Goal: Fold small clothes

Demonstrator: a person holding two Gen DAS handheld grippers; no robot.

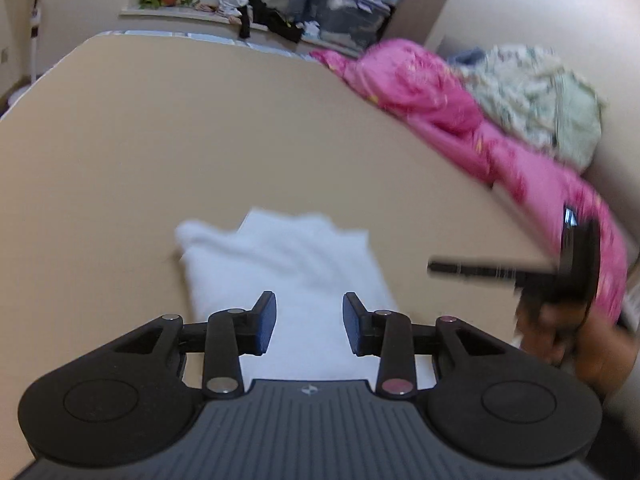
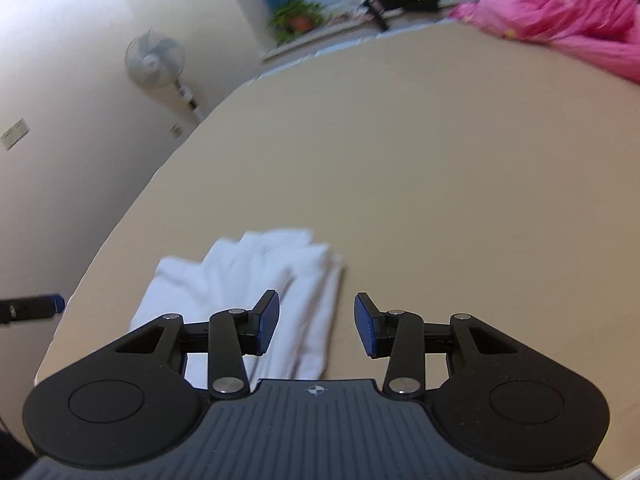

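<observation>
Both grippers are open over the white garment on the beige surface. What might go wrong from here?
1. The white garment lies in loose, uneven layers, so a pinch by the left gripper may catch only the top layer and undo the fold.
2. It sits near the beige surface's left edge; dragging could pull it off.
3. The right gripper is offset toward the garment's edge, so its grasp may miss.

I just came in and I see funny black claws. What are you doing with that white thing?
A person holds a gripper in each hand to fold small clothes. The white garment lies folded on the tan table. The left gripper and right gripper are both open, holding nothing. A pink cloth sits farther back.
</observation>
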